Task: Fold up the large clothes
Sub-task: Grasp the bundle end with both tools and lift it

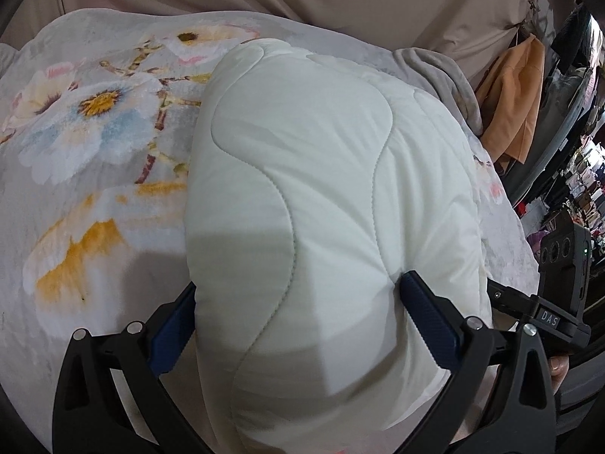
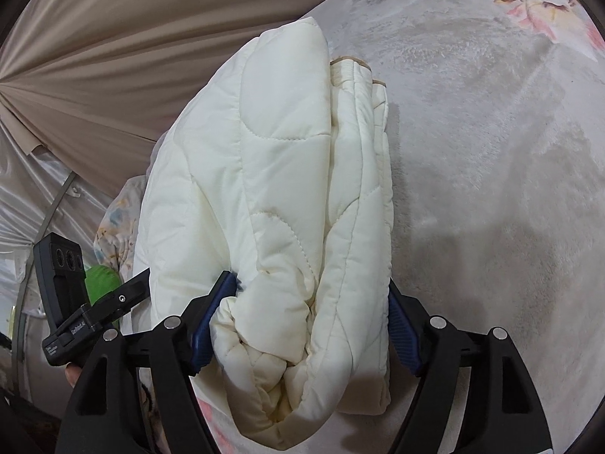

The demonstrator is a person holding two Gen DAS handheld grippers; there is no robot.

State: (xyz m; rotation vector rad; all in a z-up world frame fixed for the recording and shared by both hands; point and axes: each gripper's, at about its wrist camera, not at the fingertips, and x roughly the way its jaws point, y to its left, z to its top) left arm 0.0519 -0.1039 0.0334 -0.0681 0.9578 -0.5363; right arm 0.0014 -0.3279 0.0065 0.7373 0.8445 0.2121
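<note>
Folded white quilted jacket clenched between left gripper, right gripper likewise

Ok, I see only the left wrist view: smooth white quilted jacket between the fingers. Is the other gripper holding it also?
Observer: Yes, the right gripper has its fingers pressed against the white quilted jacket, around a thick folded bundle.
Operator: Are the layers visible on that side?
Observer: Yes, several stacked edges with a beige trim at the far end.
Operator: What lies beyond the jacket there?
Observer: Plain grey plush blanket, with one pink flower at the far corner.
</note>
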